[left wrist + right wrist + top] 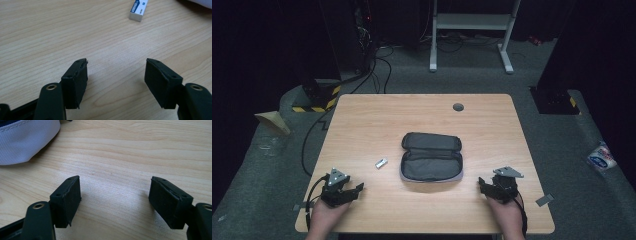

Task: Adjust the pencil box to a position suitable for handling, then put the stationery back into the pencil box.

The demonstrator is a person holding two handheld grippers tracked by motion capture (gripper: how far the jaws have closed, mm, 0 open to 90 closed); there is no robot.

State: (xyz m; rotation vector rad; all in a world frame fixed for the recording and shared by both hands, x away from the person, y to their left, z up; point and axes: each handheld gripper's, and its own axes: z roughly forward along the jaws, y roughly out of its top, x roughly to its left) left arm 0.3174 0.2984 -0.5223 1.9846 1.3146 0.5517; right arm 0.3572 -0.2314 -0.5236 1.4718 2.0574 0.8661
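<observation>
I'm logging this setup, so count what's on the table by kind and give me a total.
Pencil case, open: 1
Eraser: 1
Grippers, left gripper and right gripper, both open and empty: 2
Total: 4

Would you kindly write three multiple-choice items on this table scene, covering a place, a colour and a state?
1. The eraser lies where from the pencil case in the high view?
A left
B right
C inside it

2. The pencil case's inner lining is
A red
B dark grey
C yellow

3. The pencil case is
A zipped shut
B lying open
C standing upright

Answers: 1 A, it rests on the table just left of the case; 2 B, both halves look dark grey; 3 B, its two halves are spread flat.
</observation>
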